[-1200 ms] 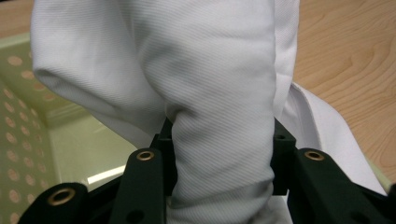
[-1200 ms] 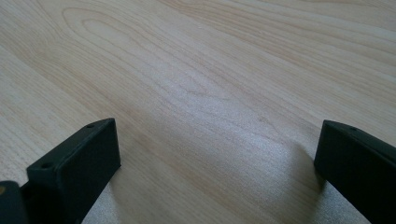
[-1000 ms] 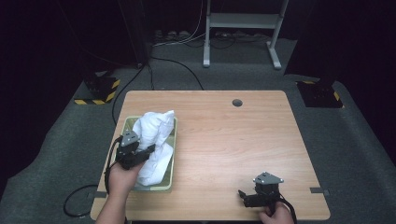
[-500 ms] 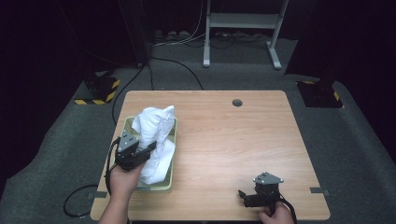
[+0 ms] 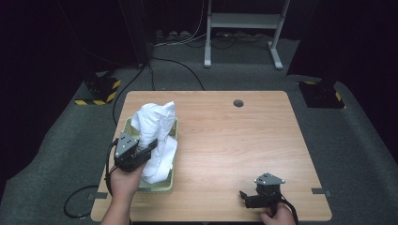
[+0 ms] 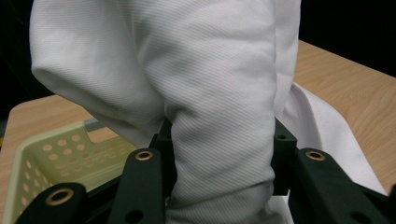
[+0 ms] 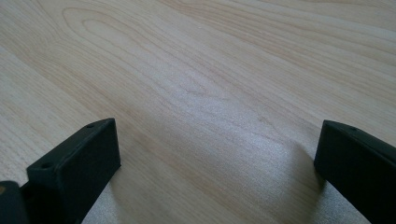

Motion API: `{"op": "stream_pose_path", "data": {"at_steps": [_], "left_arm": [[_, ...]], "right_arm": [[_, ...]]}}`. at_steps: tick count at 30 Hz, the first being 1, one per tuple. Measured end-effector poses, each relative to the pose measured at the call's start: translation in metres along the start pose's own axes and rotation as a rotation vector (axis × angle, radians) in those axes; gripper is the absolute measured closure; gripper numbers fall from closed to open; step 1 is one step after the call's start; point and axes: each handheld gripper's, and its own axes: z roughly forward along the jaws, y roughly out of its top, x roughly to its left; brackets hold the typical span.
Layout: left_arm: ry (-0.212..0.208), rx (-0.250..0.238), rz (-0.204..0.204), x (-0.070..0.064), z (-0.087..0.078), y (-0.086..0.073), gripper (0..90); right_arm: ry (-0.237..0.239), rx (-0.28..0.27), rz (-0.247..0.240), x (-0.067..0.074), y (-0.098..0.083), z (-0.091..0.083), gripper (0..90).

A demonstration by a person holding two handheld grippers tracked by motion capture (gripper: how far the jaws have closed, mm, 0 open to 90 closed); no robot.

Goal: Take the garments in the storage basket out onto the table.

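Note:
A white cloth rises in a tall bunch out of a pale green perforated basket on the left side of the wooden table. My left gripper is shut on a thick fold of that cloth, with the jaws pressing it from both sides. More of the cloth trails down into the basket. Near the table's front right edge my right gripper rests low over bare wood, jaws wide apart with nothing between them.
A round cable hole sits near the table's far edge. Dark carpet surrounds the table, with cables, a metal stand and striped floor plates beyond it.
My left gripper has lifted slightly with the cloth, and the bunch stands taller above the basket. The right gripper has stayed put.

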Motion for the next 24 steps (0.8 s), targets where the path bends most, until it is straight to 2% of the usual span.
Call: {"op": "stream_pose_path", "data": {"at_steps": [1, 2, 7, 15, 21, 24], "left_arm": [[0.004, -0.021, 0.001, -0.002, -0.002, 0.002, 60.1], [0.004, -0.021, 0.001, -0.002, -0.002, 0.002, 60.1], [0.014, -0.085, 0.012, -0.006, -0.009, 0.008, 60.0], [0.031, -0.159, 0.03, -0.012, -0.018, 0.018, 59.9], [0.021, -0.233, 0.043, -0.017, -0.025, 0.024, 59.6], [0.028, -0.252, 0.048, -0.019, -0.028, 0.027, 59.5]], "right_arm": [[0.0, 0.0, 0.0, 0.0, 0.0, 0.0, 0.0], [0.0, 0.0, 0.0, 0.0, 0.0, 0.0, 0.0], [0.0, 0.0, 0.0, 0.0, 0.0, 0.0, 0.0], [0.0, 0.0, 0.0, 0.0, 0.0, 0.0, 0.0], [0.0, 0.0, 0.0, 0.0, 0.0, 0.0, 0.0], [0.0, 0.0, 0.0, 0.0, 0.0, 0.0, 0.0]]}}
